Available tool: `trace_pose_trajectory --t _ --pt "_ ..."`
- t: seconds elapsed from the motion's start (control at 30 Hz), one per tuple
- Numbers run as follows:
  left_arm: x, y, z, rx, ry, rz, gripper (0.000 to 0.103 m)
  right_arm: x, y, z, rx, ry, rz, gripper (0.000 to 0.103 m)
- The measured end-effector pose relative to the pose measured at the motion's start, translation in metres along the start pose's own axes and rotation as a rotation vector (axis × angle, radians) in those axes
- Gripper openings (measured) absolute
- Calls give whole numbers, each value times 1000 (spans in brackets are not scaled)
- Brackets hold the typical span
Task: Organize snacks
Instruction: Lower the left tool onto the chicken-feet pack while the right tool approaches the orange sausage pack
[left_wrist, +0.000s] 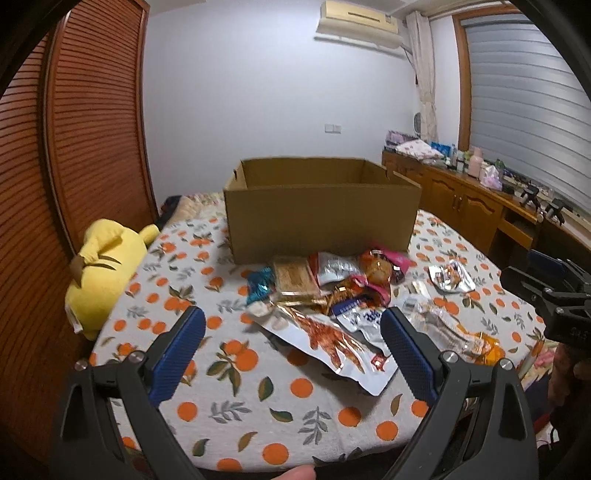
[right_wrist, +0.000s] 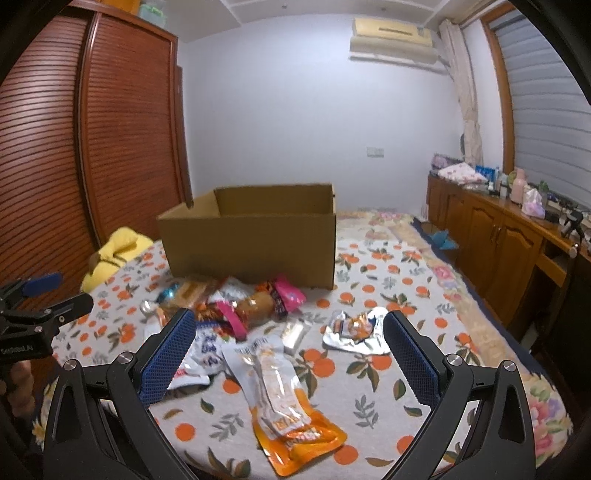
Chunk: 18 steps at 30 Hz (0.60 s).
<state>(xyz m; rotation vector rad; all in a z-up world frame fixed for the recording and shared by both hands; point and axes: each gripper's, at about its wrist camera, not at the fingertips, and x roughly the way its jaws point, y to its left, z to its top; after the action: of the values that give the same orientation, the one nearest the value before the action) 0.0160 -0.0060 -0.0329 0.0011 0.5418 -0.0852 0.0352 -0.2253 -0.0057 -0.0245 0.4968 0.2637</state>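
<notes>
With both the left tool (left_wrist: 293, 328) and the right tool (right_wrist: 290, 330) held apart and empty above the bed (right_wrist: 373, 417), the orange packet (right_wrist: 291, 417) lying flat below the right one is best pinched by one edge, then carried to the open cardboard box (right_wrist: 255, 240) behind the snack pile (left_wrist: 332, 284).

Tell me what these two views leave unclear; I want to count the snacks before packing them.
- Cardboard box floor: hidden by its near wall in both views, so whether anything lies inside cannot be told.
- Snack pile: packets overlap, and lower ones are covered; no exact count.
- Orange packet: printing too blurred to read in the right wrist view.
- Yellow plush toy: partly hidden by the box in the right wrist view.
</notes>
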Motion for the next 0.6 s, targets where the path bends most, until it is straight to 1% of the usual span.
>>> trace_pose_trajectory --t 0.13,0.4,0.53,0.6 --pt "15 -3 -5 1 39 -24 97 17 -8 -13 -28 64 22 102" --pt "48 -3 -10 -13 129 -60 97 56 -12 -36 -101 226 118 99" --pt "65 0 -10 -25 167 -69 96 76 -9 -45 -117 299 169 95" --pt "77 2 -11 -28 193 -57 95 85 -7 -48 -130 329 187 94"
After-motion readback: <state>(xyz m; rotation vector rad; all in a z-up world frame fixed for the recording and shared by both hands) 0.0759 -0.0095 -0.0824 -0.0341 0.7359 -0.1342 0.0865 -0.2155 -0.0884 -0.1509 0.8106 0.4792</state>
